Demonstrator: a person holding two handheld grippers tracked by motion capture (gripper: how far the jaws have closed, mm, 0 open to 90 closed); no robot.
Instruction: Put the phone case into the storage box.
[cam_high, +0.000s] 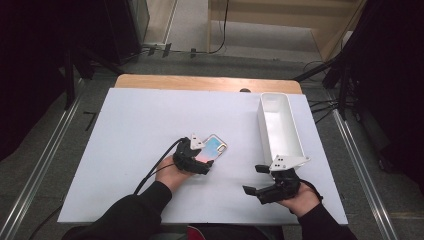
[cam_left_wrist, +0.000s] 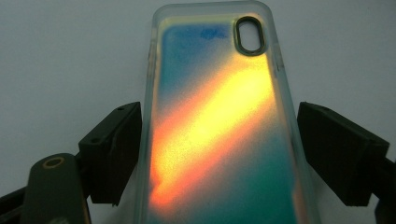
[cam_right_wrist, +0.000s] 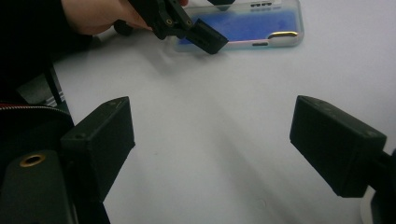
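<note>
Looking from our near edge, we see the right tool (cam_high: 261, 181) hovering over bare worktop (cam_high: 125, 165) with its jaws wide and empty — open room all around it. Our left tool (cam_high: 200, 162) straddles the phone case (cam_left_wrist: 219, 135), which lies flat at mid-worktop; the jaws flank its long edges, narrow gaps showing, so no grip yet. Its near end is cut off in the left gripper view. Farther right stands a white bin (cam_high: 280, 127), close to the worktop's edge.
</note>
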